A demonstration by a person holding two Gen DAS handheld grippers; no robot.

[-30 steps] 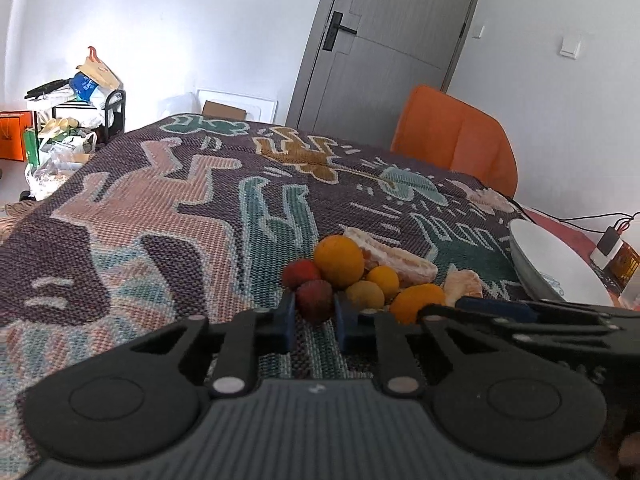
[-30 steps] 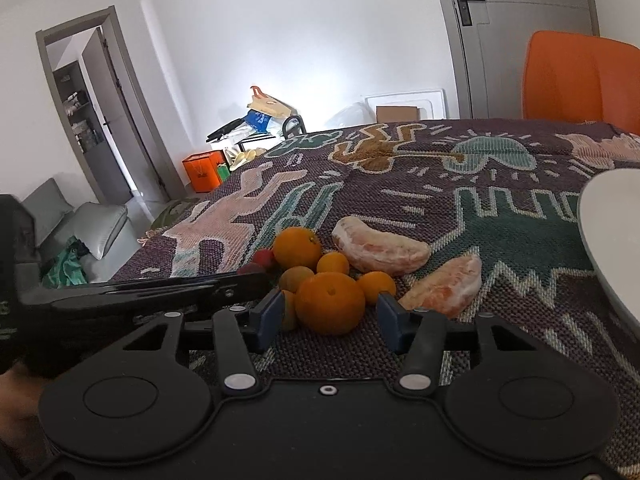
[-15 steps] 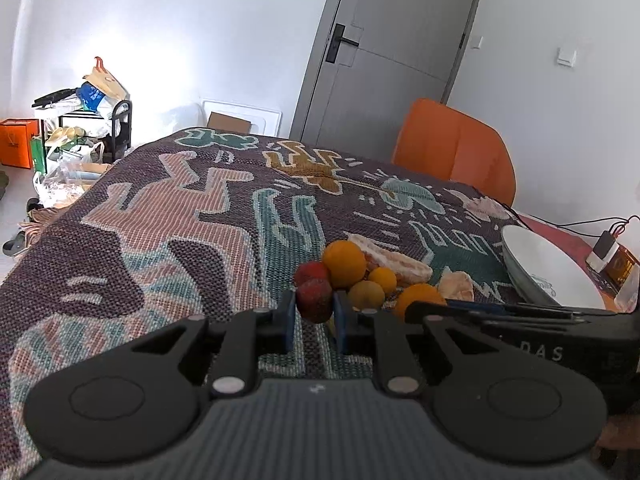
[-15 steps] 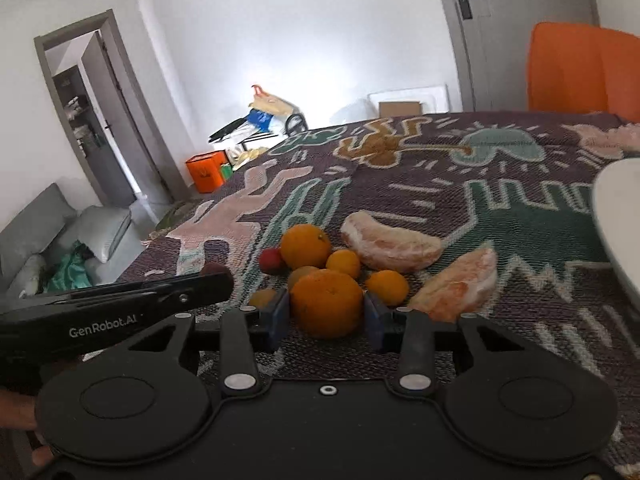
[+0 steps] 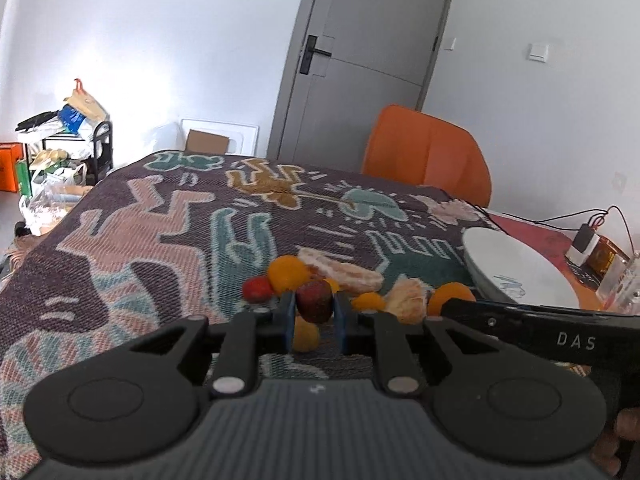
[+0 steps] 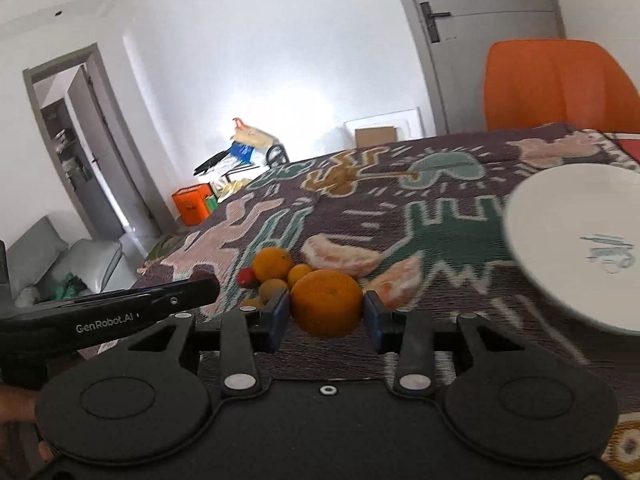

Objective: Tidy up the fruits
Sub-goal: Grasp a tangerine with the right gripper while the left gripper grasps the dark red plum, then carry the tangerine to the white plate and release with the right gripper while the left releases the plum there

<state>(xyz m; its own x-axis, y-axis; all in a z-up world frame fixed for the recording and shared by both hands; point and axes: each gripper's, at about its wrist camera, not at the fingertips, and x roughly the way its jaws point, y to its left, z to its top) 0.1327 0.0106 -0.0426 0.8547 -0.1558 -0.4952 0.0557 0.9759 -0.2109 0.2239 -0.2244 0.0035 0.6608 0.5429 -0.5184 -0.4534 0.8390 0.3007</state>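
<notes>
Left gripper (image 5: 314, 318): clamped on a small dark red fruit (image 5: 313, 306), which sits high between the blue pads, lifted clear of the cloth.
Right gripper (image 6: 325, 316): its jaws have just been closing and now press both sides of a large orange (image 6: 326, 303), raised above the cloth.
Rest of the fruit: a loose cluster at about 12 o'clock from both grippers — a second orange (image 6: 273, 265), a small red fruit (image 6: 247, 276), small yellow-orange ones, and two peeled citrus segments (image 6: 340, 258) lying toward 1 o'clock.
White plate (image 6: 580, 248): at 2 o'clock in the right wrist view, well apart from the cluster; it appears empty and is the likely destination.
Risk, slip: the large orange is round and wide for the pads — a quick swing toward the plate could roll it out.
Risk, bruise: the dark red fruit looks soft; a hard squeeze could crush it.
Risk, collision: the two tools travel side by side, each showing in the other's view, so crossing paths to the plate could knock them together.
Risk, rolling: fruit dropped onto the plate's shallow rim may run off.
Surface: a woven patterned cloth (image 5: 132, 248) in purple, pink and teal covers the table; its texture should stop strays.
Room: white walls, grey door (image 5: 372, 56) at 12 o'clock, orange chair (image 5: 424, 152) at 1 o'clock, cluttered rack (image 5: 64, 136) at 10 o'clock.
</notes>
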